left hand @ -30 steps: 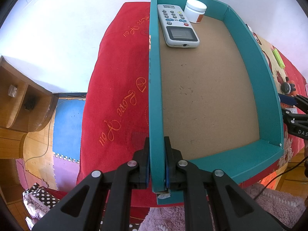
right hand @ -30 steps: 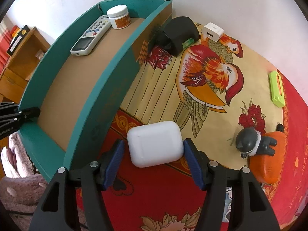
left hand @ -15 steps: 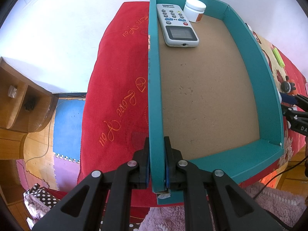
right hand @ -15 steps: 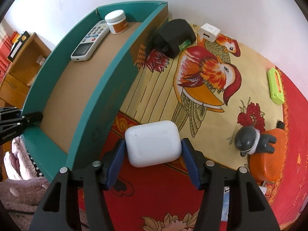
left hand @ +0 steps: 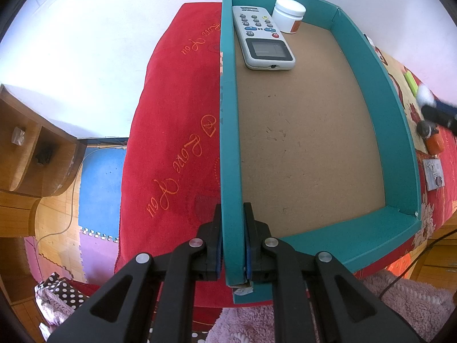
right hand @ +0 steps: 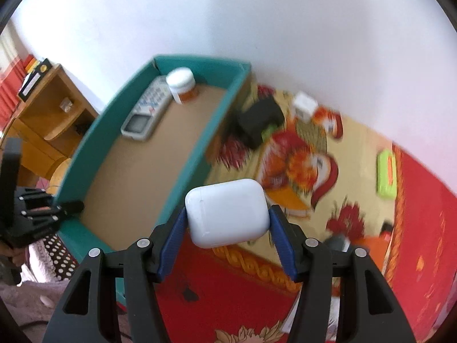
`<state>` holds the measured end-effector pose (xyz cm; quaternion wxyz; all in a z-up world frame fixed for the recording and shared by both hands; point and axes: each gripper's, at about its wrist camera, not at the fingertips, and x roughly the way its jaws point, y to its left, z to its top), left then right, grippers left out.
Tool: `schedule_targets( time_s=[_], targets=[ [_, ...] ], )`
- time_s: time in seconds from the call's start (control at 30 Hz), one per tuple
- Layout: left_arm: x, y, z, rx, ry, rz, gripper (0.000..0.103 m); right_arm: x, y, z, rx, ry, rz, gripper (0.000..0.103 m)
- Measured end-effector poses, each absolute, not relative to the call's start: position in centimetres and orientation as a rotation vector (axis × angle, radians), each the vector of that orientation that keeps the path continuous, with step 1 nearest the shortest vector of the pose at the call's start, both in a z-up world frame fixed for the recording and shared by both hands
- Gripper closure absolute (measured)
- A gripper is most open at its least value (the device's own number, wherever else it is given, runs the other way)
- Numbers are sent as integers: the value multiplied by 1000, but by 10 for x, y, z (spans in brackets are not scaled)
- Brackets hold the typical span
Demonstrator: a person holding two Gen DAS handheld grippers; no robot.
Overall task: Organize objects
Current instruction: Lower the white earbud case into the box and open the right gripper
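My left gripper [left hand: 232,245] is shut on the near left wall of a teal box [left hand: 228,148] with a brown floor. Inside at its far end lie a grey remote [left hand: 261,38] and a white jar [left hand: 288,14]. My right gripper [right hand: 227,240] is shut on a white earbud case [right hand: 227,213] and holds it in the air, to the right of the teal box [right hand: 182,168]. The remote [right hand: 148,108] and jar [right hand: 182,84] also show in the right wrist view. The right gripper shows blurred at the right edge of the left wrist view [left hand: 434,108].
On the bird-patterned cloth right of the box lie a black object [right hand: 258,120], a white charger [right hand: 305,105], a green item [right hand: 387,168] and an orange and grey toy [right hand: 357,241]. A wooden cabinet [right hand: 45,105] stands left. White wall behind.
My right gripper has lifted the earbud case up off the cloth and its view is now higher and blurred. The left gripper keeps its hold on the box wall.
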<state>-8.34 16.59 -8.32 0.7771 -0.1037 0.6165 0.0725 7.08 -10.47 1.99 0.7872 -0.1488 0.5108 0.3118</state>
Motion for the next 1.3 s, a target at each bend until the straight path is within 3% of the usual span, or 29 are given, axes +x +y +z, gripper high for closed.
schedule_targets(
  time_s=[0.37, 0.9, 1.3],
  targets=[
    [-84, 165, -84, -227, 1330, 156, 94, 89, -29, 47, -441, 1004, 788, 44],
    [-84, 165, -83, -230, 1330, 155, 94, 110, 66, -30, -734, 1089, 817, 44],
    [-86, 165, -84, -227, 1330, 153, 94, 112, 81, -49, -703, 1126, 873, 44]
  ],
)
